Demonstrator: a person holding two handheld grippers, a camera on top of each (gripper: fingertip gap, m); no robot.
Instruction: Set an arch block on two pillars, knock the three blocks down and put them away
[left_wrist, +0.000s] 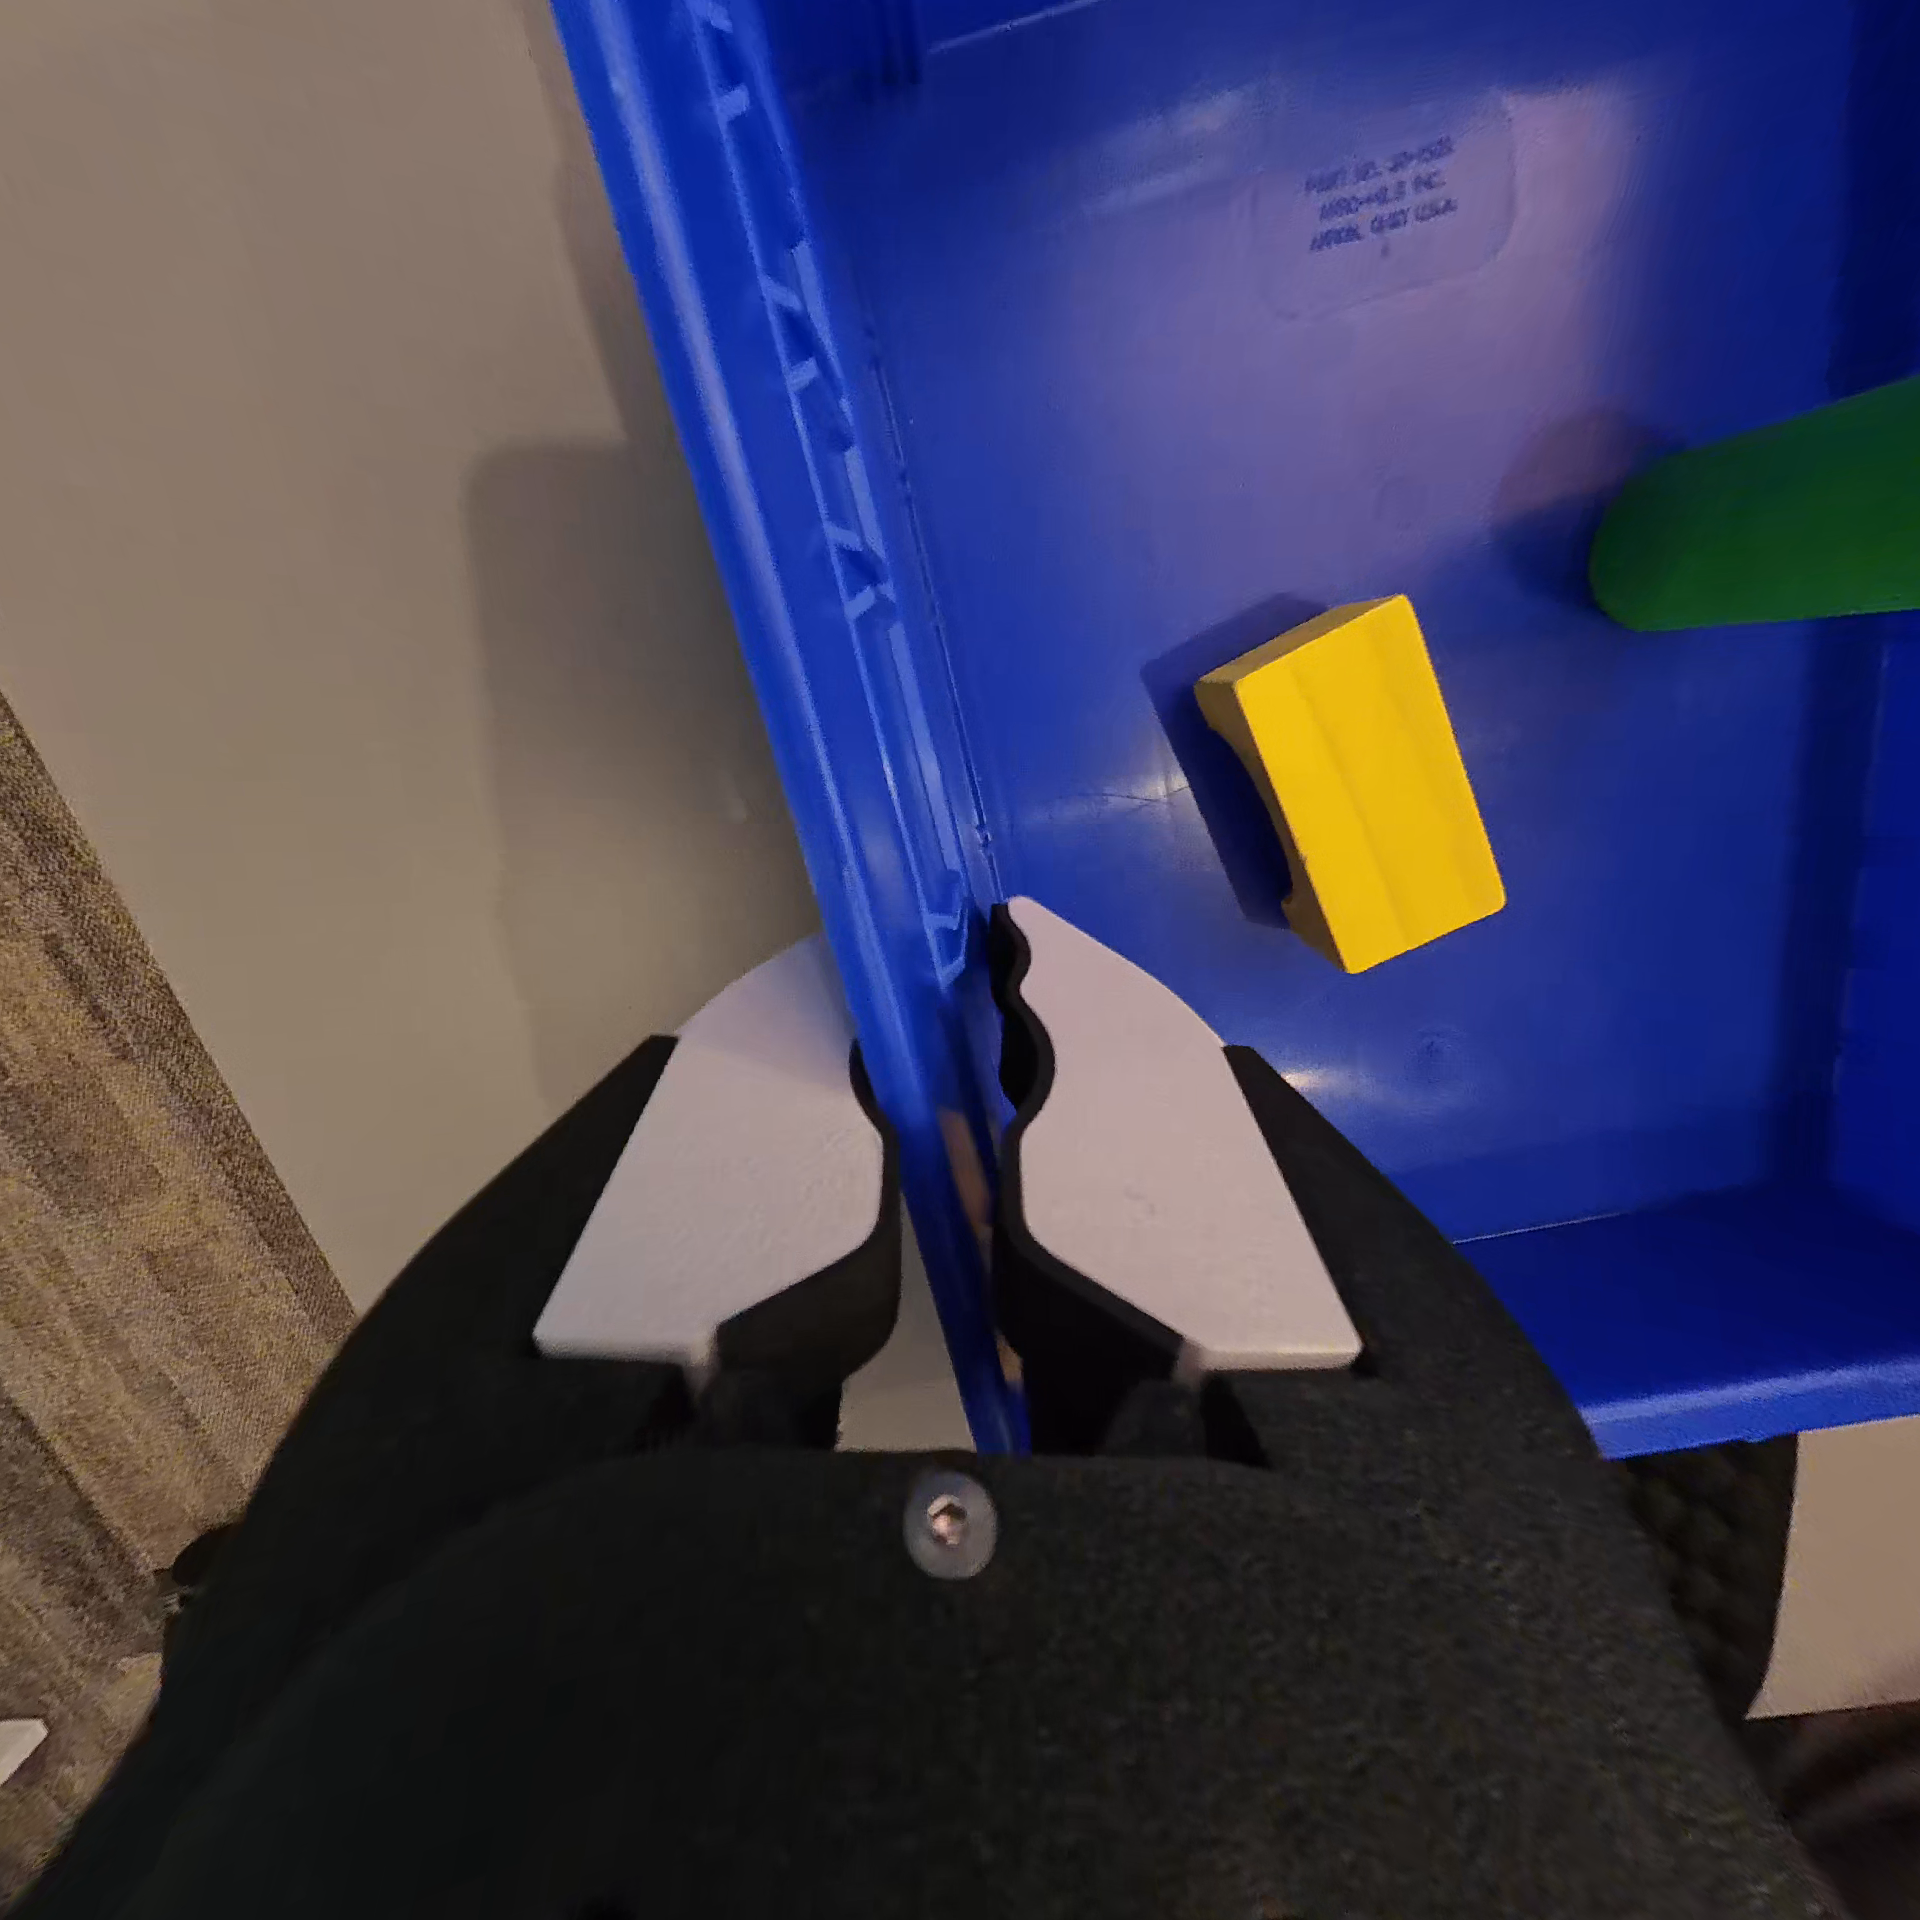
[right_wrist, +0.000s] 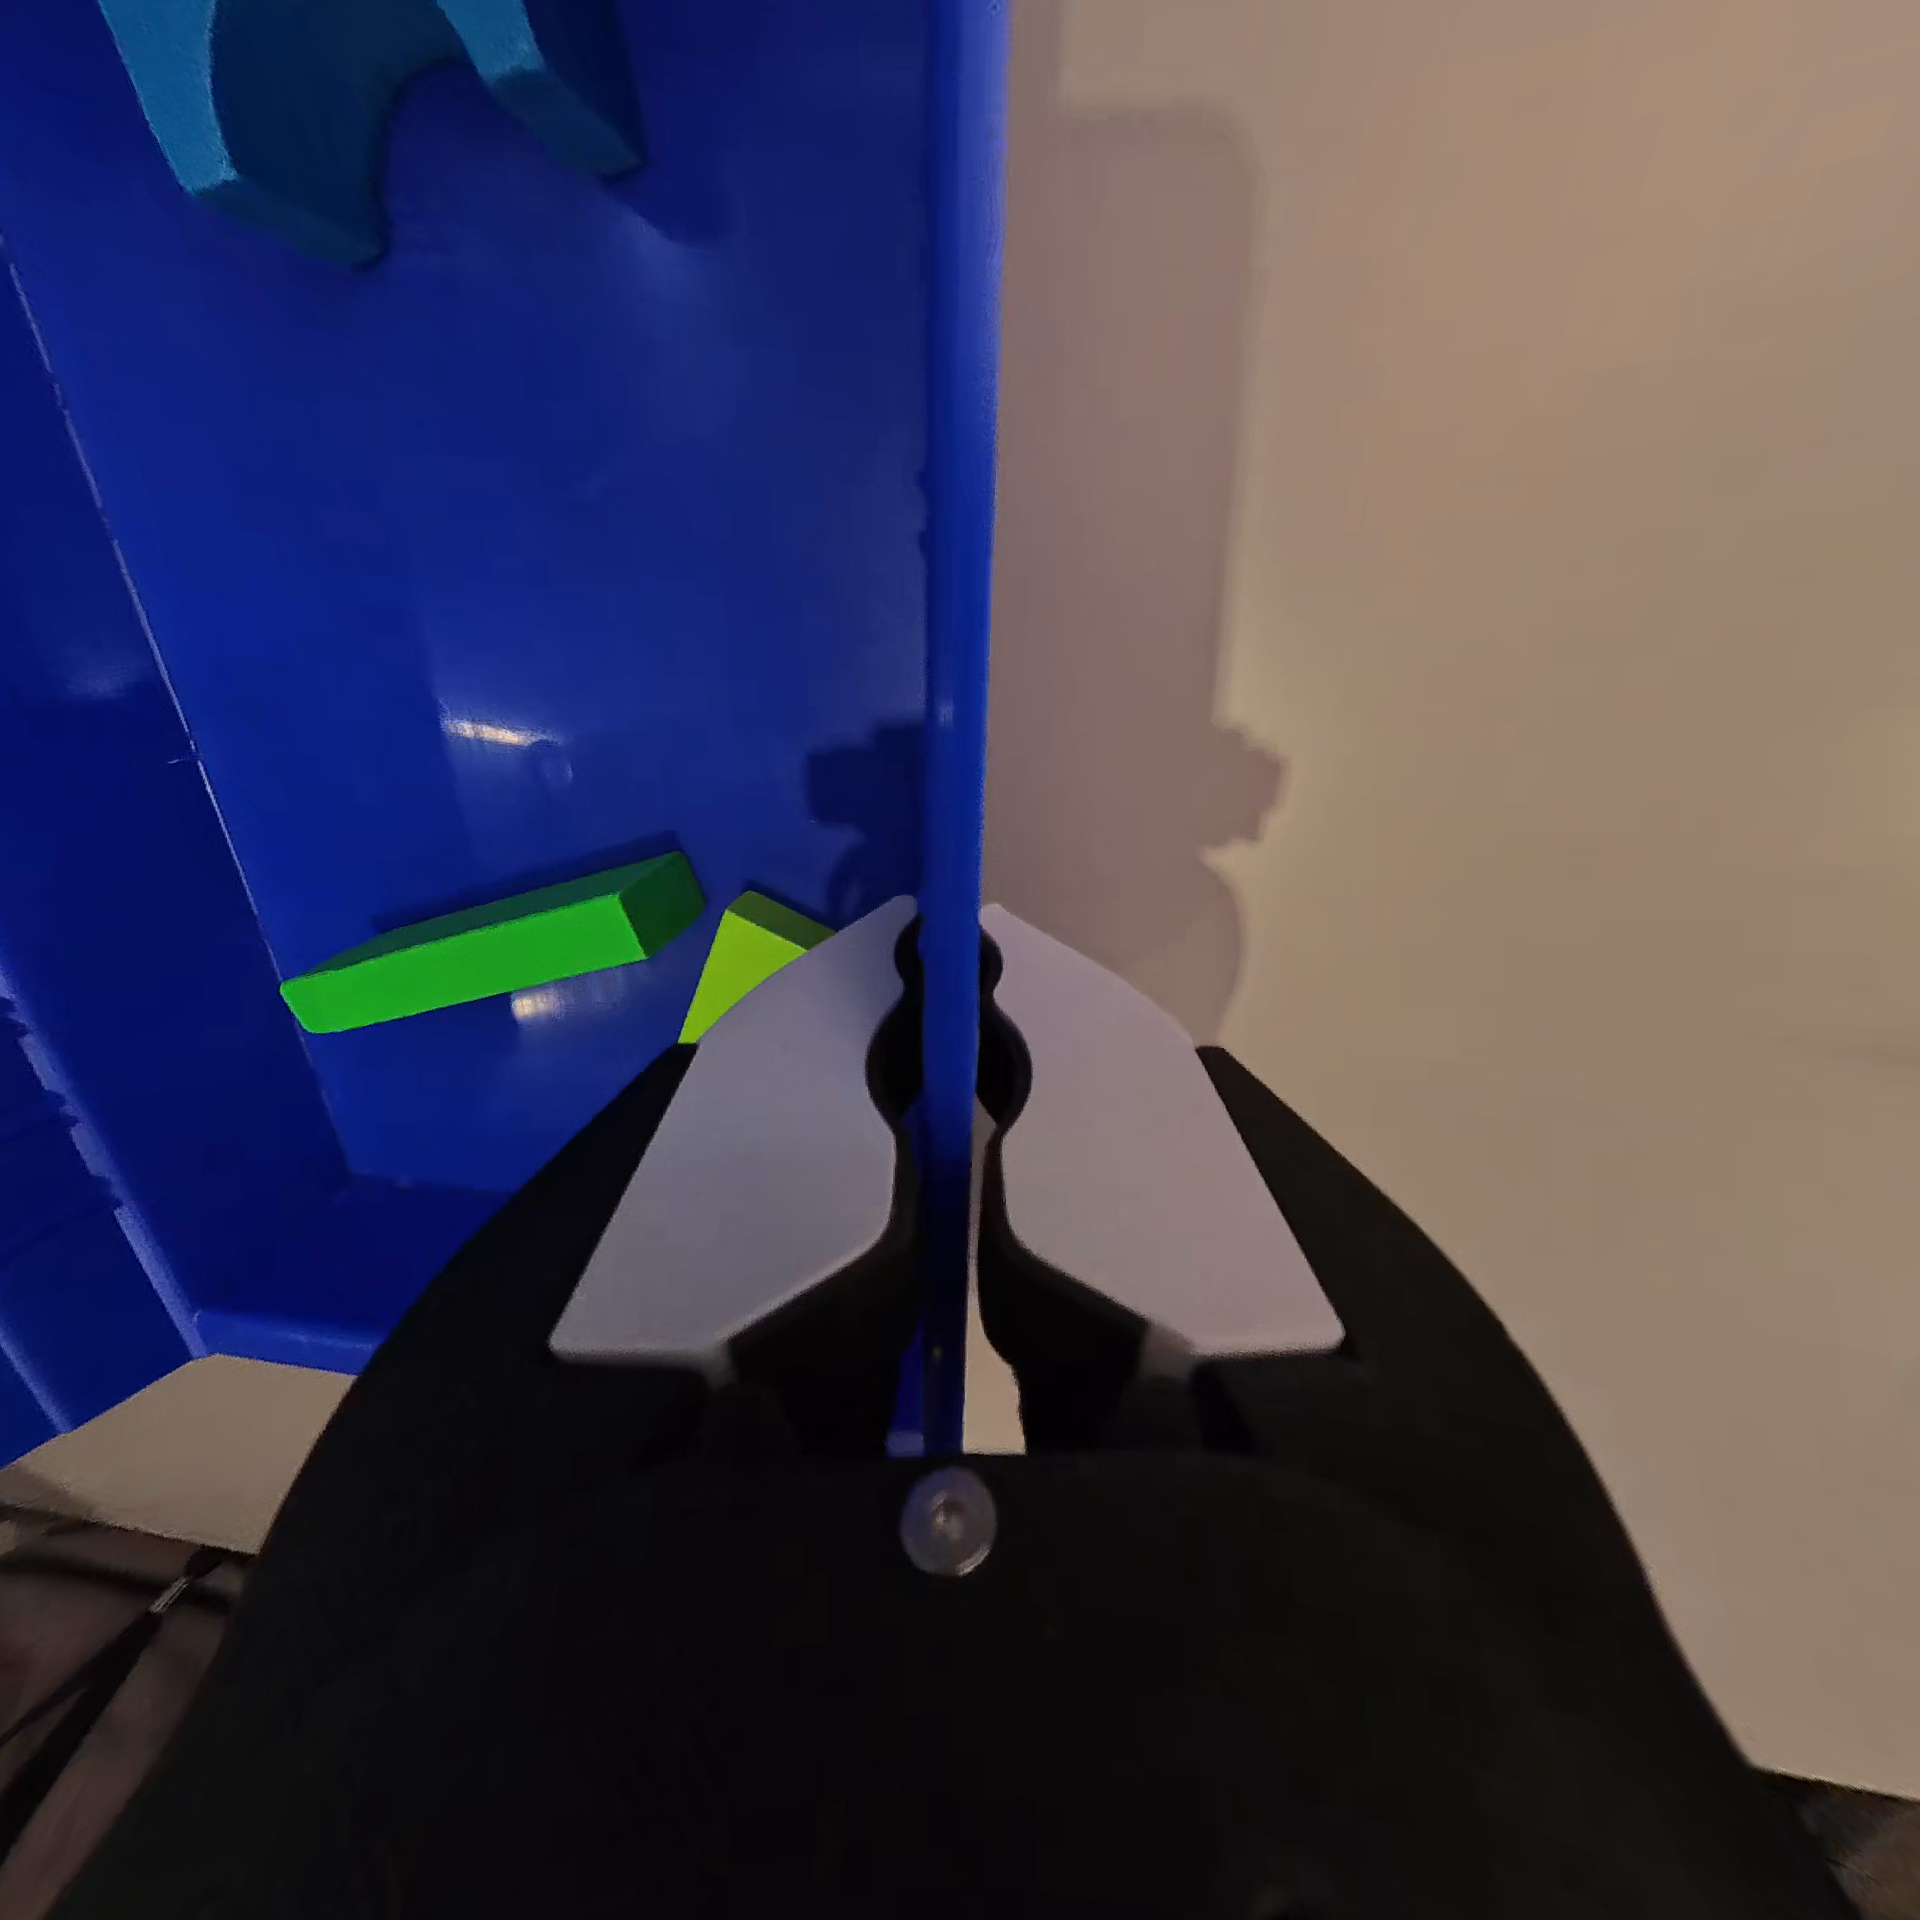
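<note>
Your left tongs (left_wrist: 940, 997) and right tongs (right_wrist: 948, 971) are each clamped on a wall of the blue bin (left_wrist: 1195, 499); tilt it and the yellow block (left_wrist: 1351, 779), at 2 o'clock, could slide.

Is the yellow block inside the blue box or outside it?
Inside. The yellow block lies on the blue box's floor, with walls around it.

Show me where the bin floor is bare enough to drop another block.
Inside the blue bin, the floor is bare between the yellow block and the far wall. It is crowded near the right gripper, where the green bar and a lime block lie; a teal arch block fills the far end.
</note>
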